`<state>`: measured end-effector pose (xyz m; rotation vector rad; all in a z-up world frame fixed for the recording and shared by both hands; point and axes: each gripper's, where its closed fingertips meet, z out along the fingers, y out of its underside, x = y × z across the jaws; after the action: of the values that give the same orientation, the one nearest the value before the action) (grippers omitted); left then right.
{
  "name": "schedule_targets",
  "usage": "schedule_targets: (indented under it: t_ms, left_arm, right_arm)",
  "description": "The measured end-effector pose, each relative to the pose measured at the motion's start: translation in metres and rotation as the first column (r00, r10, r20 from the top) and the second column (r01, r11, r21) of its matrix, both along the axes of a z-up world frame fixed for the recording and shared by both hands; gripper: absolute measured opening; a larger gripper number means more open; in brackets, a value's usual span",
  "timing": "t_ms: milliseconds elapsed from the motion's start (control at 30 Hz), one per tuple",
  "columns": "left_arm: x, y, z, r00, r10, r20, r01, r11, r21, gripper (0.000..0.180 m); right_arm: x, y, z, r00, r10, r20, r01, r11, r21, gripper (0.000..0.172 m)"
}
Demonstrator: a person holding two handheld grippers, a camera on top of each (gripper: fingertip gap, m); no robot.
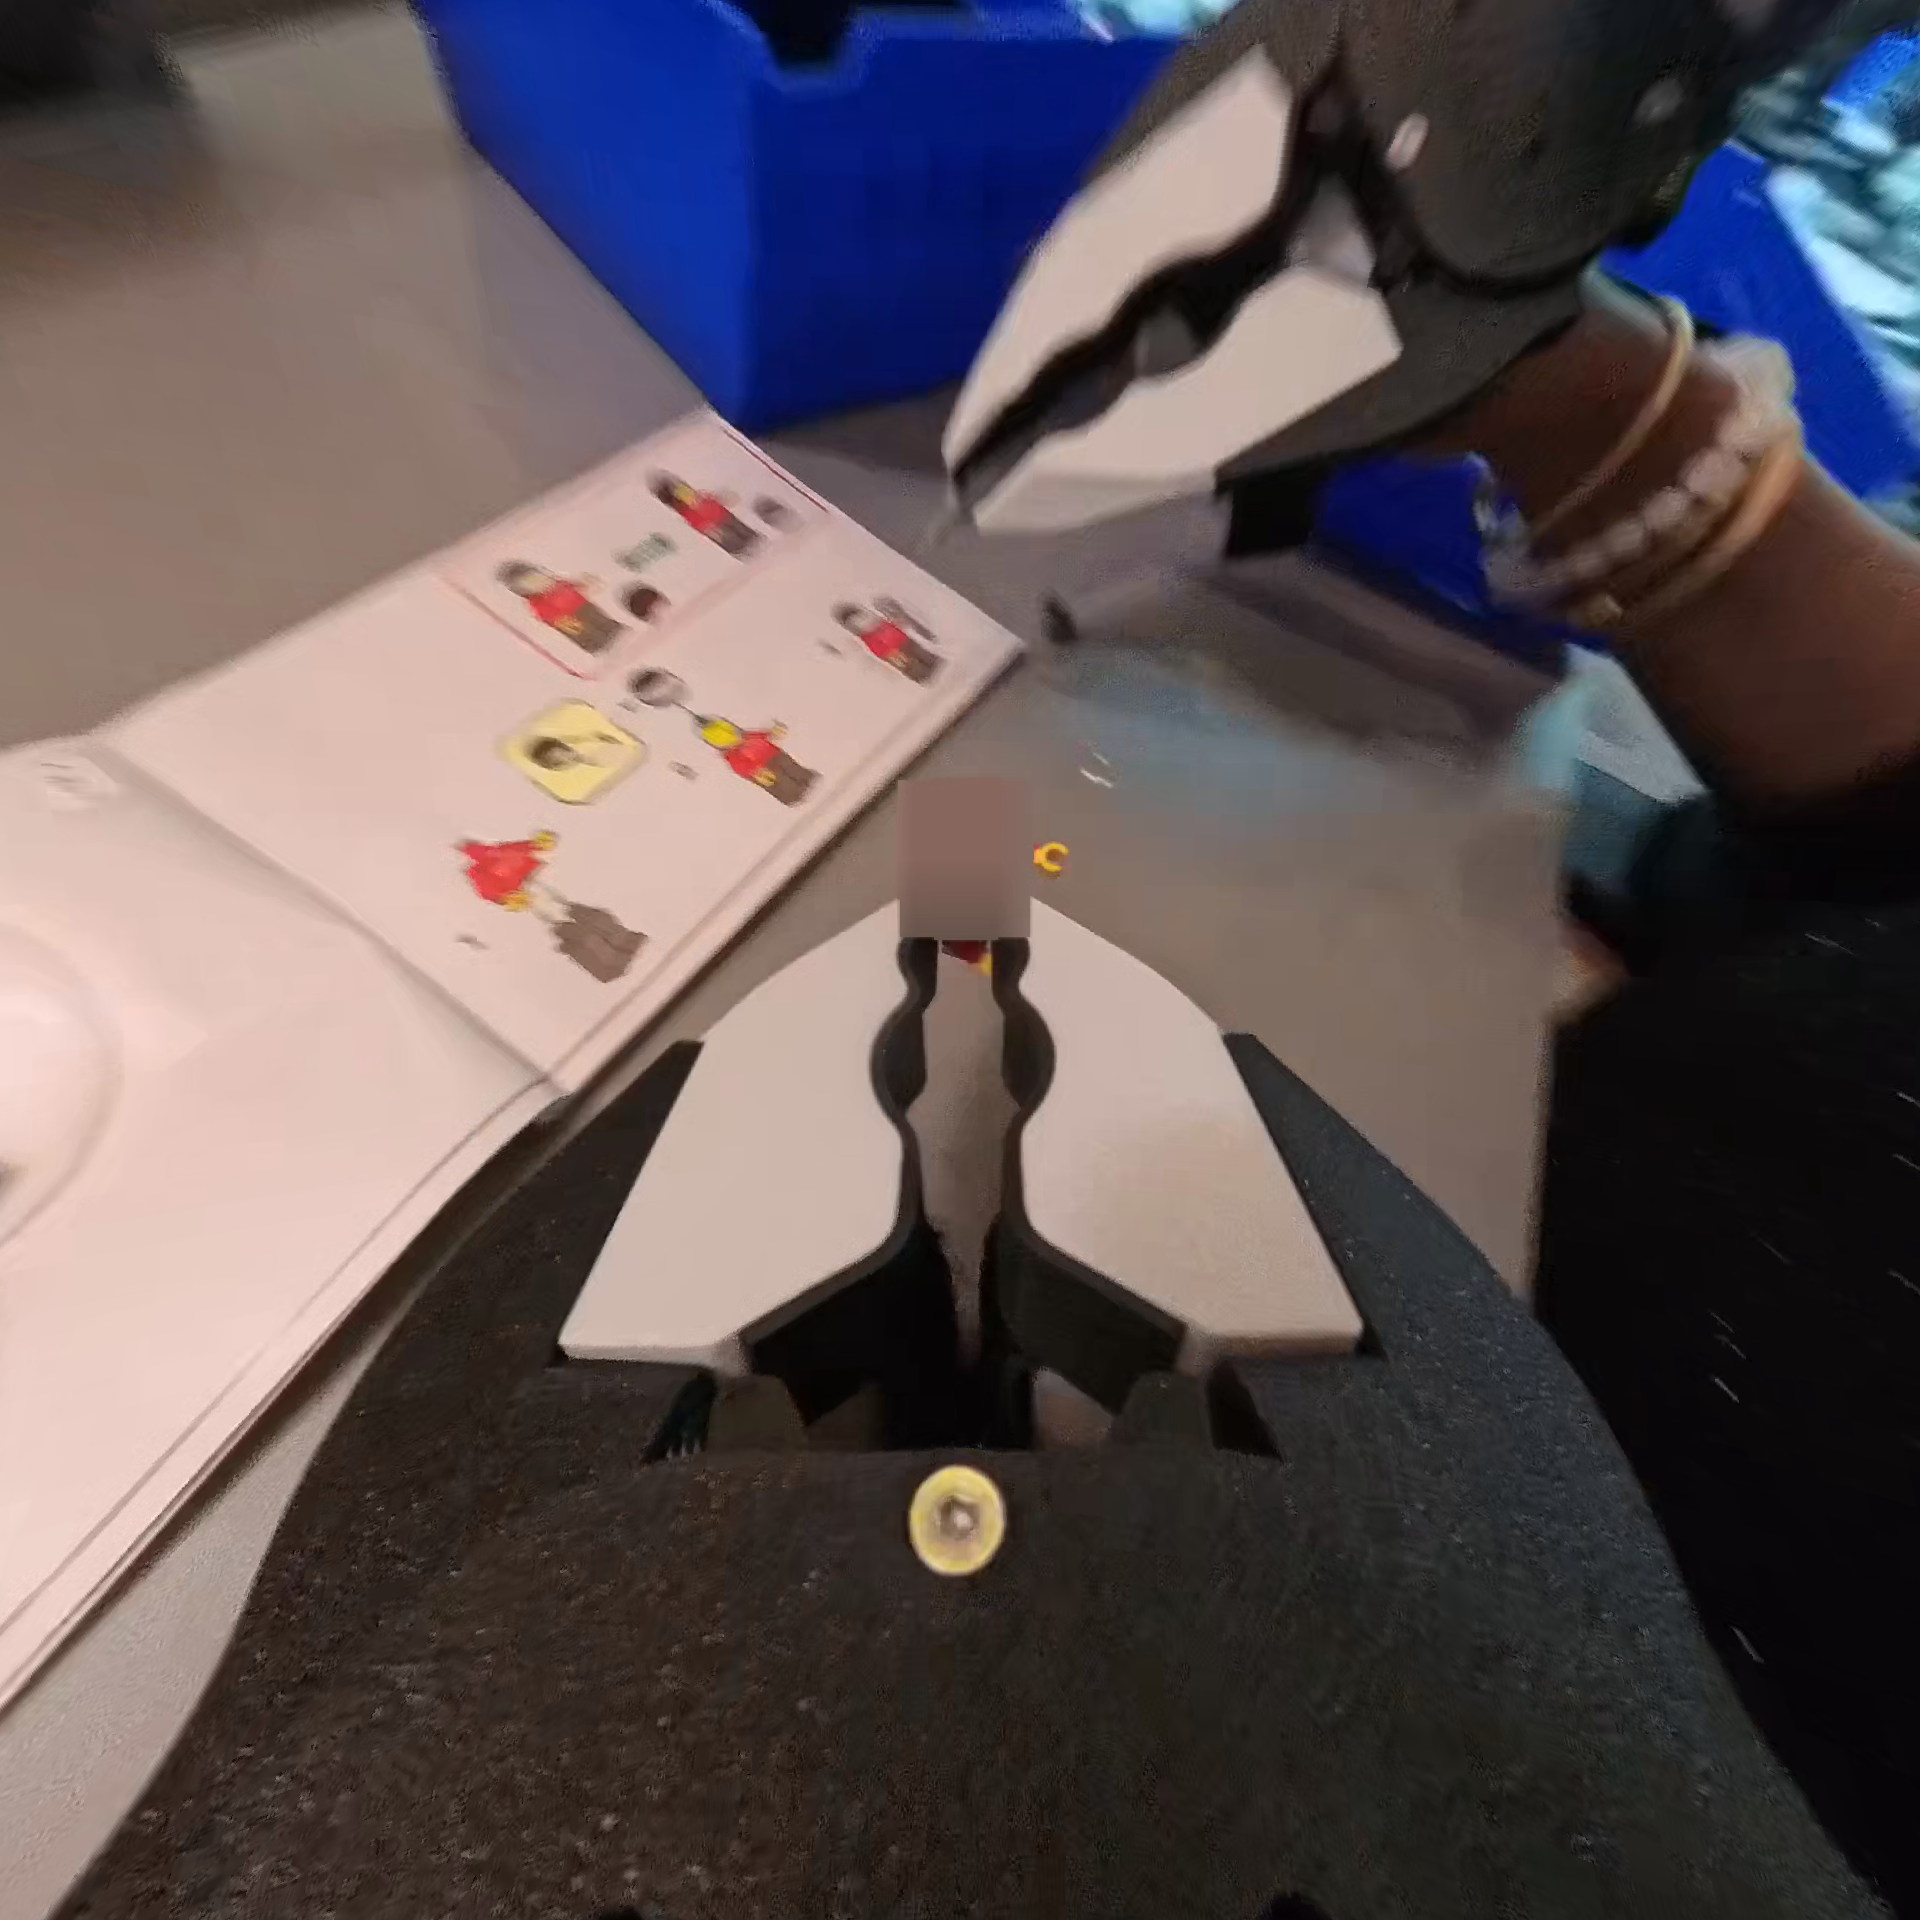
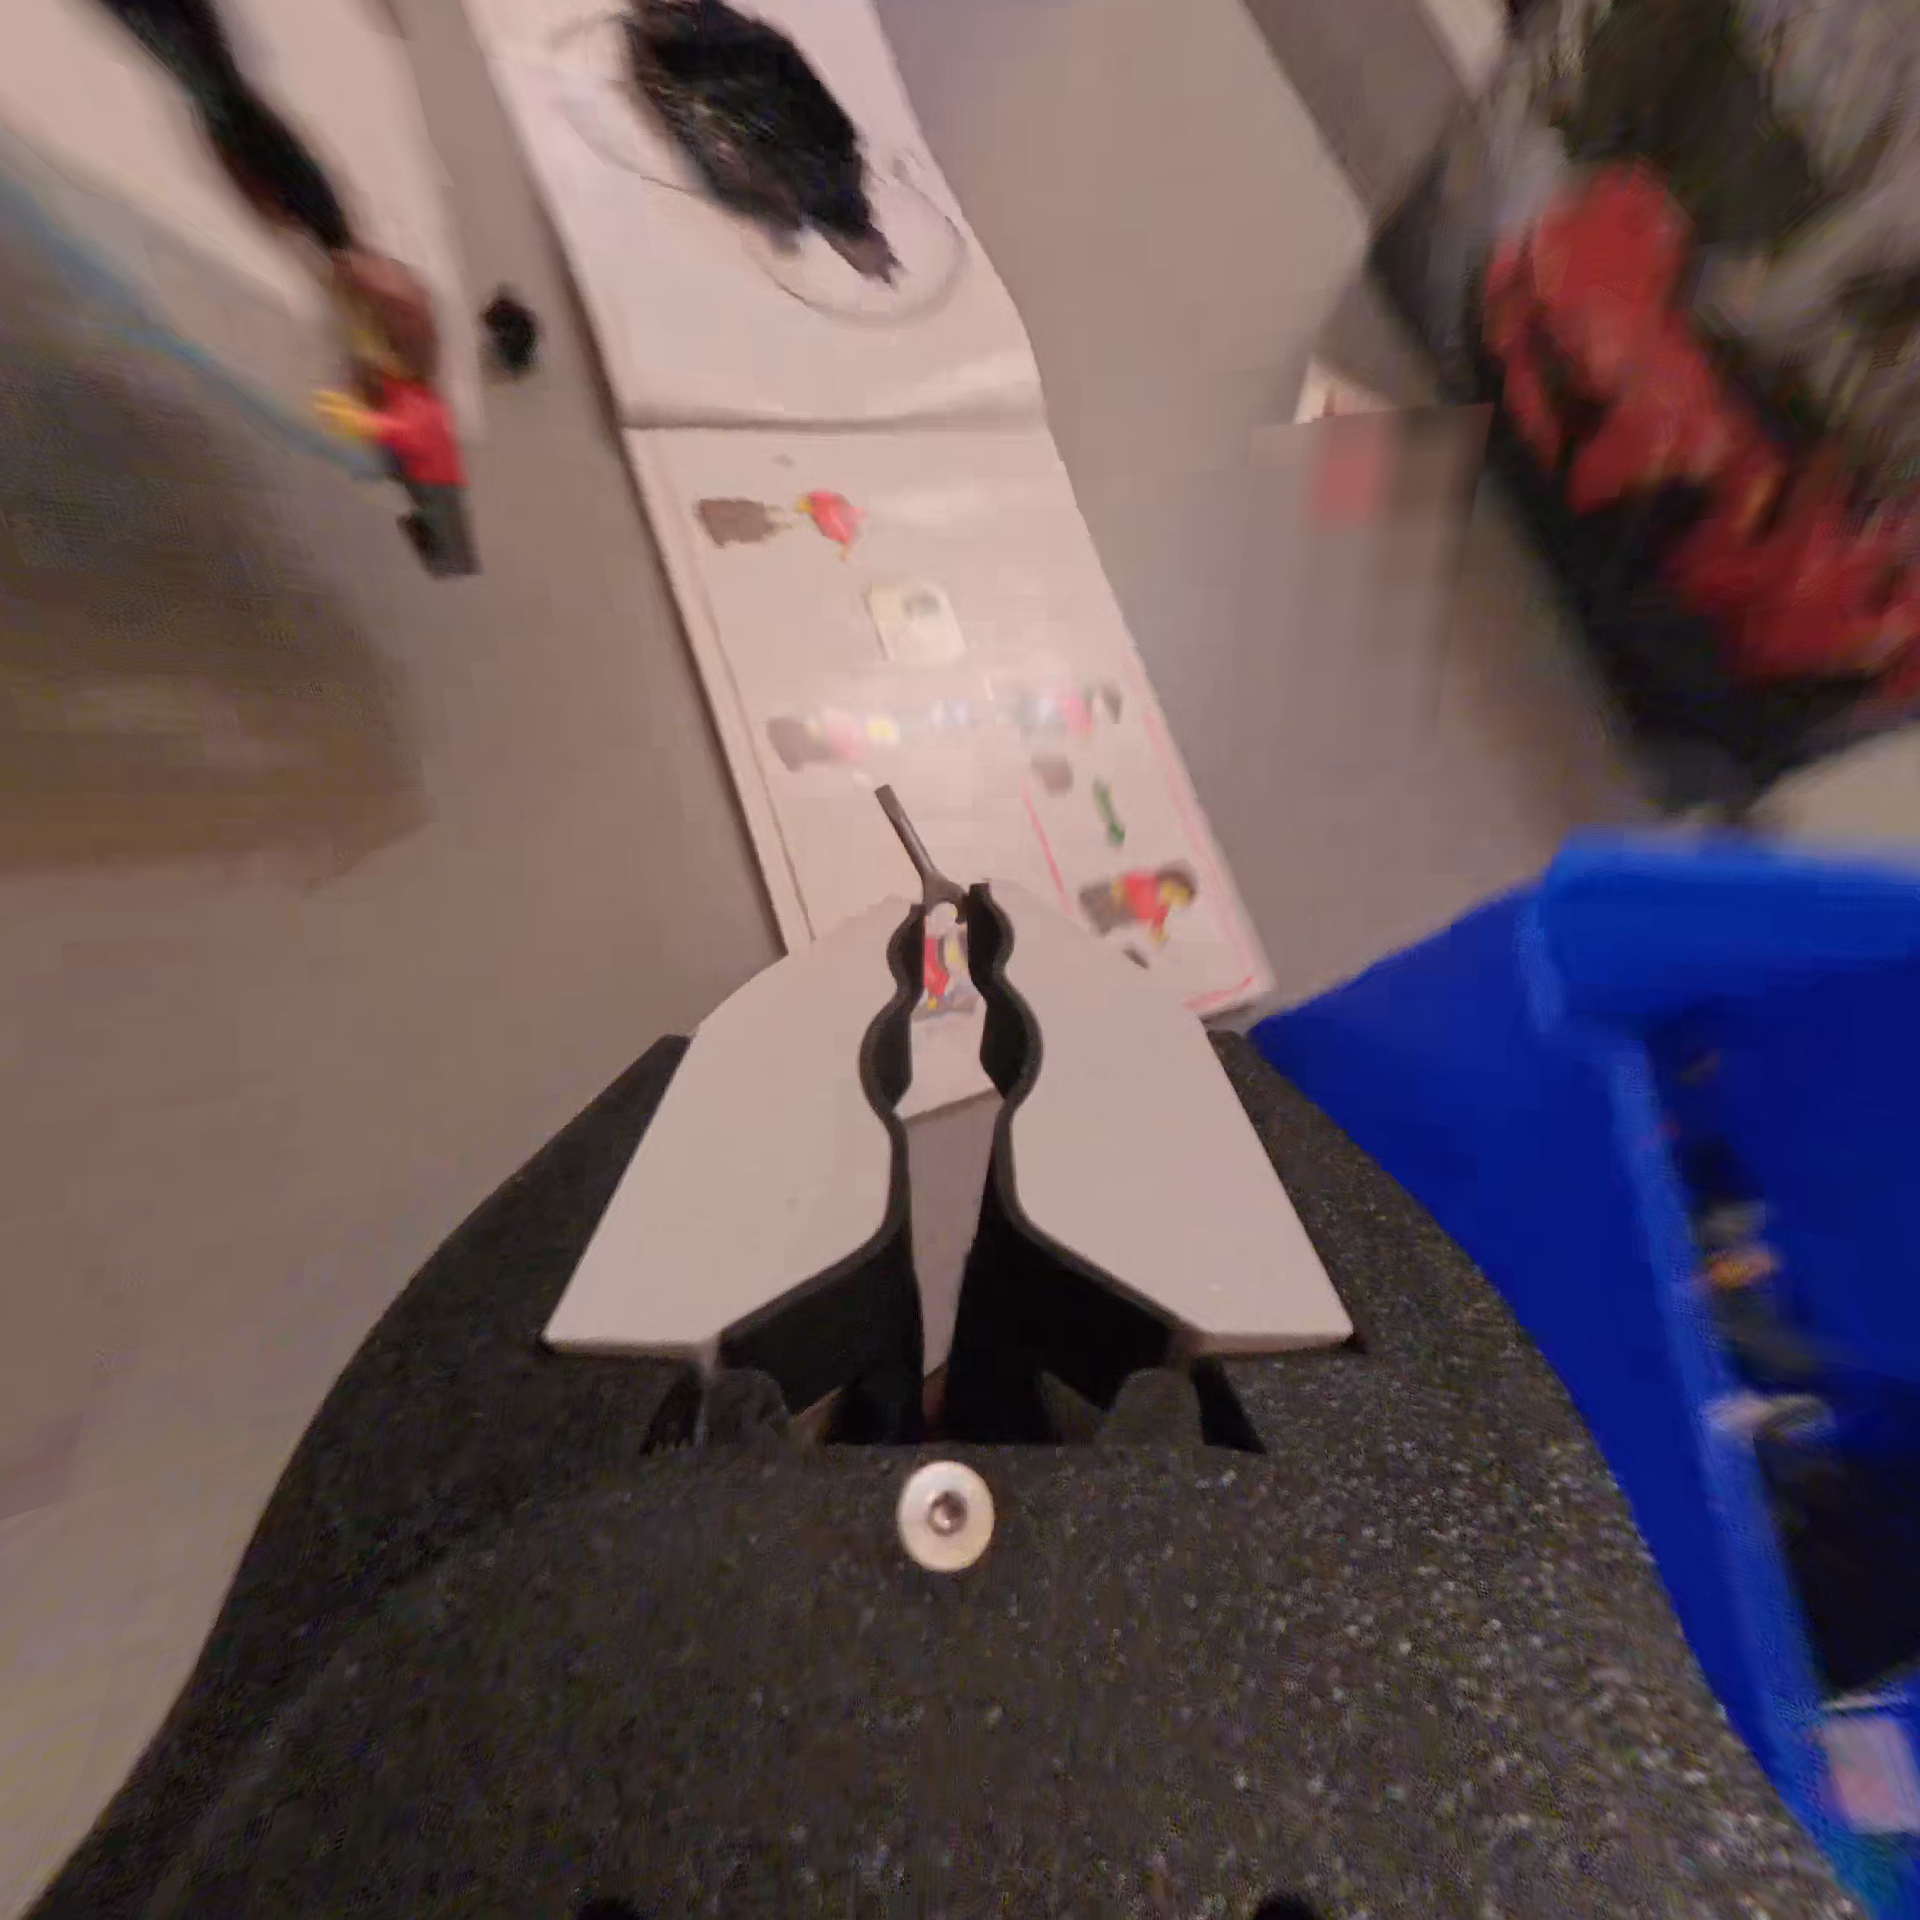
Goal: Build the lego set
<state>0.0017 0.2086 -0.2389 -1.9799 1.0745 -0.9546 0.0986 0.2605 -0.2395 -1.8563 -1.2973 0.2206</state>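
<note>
The small toy figure (image 1: 966,951) with a red torso and yellow hands sits clamped between the tips of the left gripper (image 1: 964,945); a mosaic patch covers most of it there, leaving only a strip of red and one yellow hand (image 1: 1051,858) showing beside the patch. In the right wrist view the same figure (image 2: 416,426) appears at the far left, blurred, with brown hair, red body and dark legs, held up above the grey table (image 2: 260,935).

The right gripper (image 2: 945,904) has its fingertips pinched on a thin dark grey rod-shaped piece (image 2: 902,836) that sticks out forward past the tips and tilts to the left. In the left wrist view this gripper (image 1: 961,499) hangs above the far corner of the booklet, its jaws nearly together.

An open white instruction booklet (image 1: 416,831) with pictures of red toy figures lies flat on the table, left of the left gripper and beneath the right one.

A blue plastic bin (image 1: 779,208) stands just beyond the booklet; its inside is dark and blurred, and the contents cannot be made out from either view (image 2: 1558,1143).

A dark furry tuft (image 2: 748,156) rests on the booklet's far page. A wrist with gold and bead bracelets (image 1: 1662,488) holds the right gripper.
</note>
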Motion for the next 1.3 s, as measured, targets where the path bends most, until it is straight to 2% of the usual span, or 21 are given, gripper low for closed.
schedule_targets:
  t_ms: [67, 133, 200, 333, 500, 700, 867, 1133, 1300]
  left_arm:
    - [0.003, -0.013, 0.002, 0.981, -0.191, 0.022, 0.192, 0.971, -0.142, 0.009]
    - [0.003, -0.020, 0.010, 0.941, -0.336, 0.030, 0.335, 0.919, -0.207, 0.009]
    - [-0.002, -0.026, 0.013, 0.882, -0.472, -0.023, 0.447, 0.849, -0.281, 0.009]
    - [-0.001, -0.025, 0.021, 0.798, -0.598, -0.079, 0.542, 0.769, -0.339, 0.008]
    - [0.010, -0.027, 0.028, 0.742, -0.661, -0.109, 0.594, 0.724, -0.350, 0.009]
    - [0.013, -0.030, 0.021, 0.701, -0.684, -0.200, 0.594, 0.716, -0.367, 0.008]
    - [0.015, -0.028, 0.021, 0.699, -0.676, -0.234, 0.584, 0.728, -0.359, 0.008]
    - [0.015, -0.029, 0.015, 0.706, -0.677, -0.208, 0.568, 0.716, -0.406, 0.008]
    - [0.017, -0.037, 0.012, 0.711, -0.697, -0.094, 0.570, 0.649, -0.503, 0.008]
  right_arm:
    - [-0.015, -0.013, 0.028, 0.975, 0.163, 0.149, -0.191, 0.962, 0.197, 0.008]
    - [-0.033, -0.031, 0.051, 0.907, 0.298, 0.297, -0.389, 0.863, 0.322, 0.008]
    - [-0.048, -0.049, 0.066, 0.817, 0.395, 0.421, -0.551, 0.750, 0.366, 0.007]
    - [-0.063, -0.064, 0.080, 0.690, 0.428, 0.584, -0.688, 0.639, 0.344, 0.008]
    - [-0.068, -0.070, 0.077, 0.649, 0.435, 0.624, -0.723, 0.608, 0.327, 0.008]
    - [-0.071, -0.079, 0.067, 0.611, 0.476, 0.633, -0.754, 0.593, 0.282, 0.008]
    - [-0.073, -0.078, 0.060, 0.571, 0.482, 0.665, -0.776, 0.580, 0.246, 0.008]
    - [-0.074, -0.077, 0.046, 0.528, 0.483, 0.699, -0.795, 0.570, 0.207, 0.008]
    - [-0.075, -0.075, 0.041, 0.511, 0.517, 0.687, -0.803, 0.572, 0.167, 0.007]
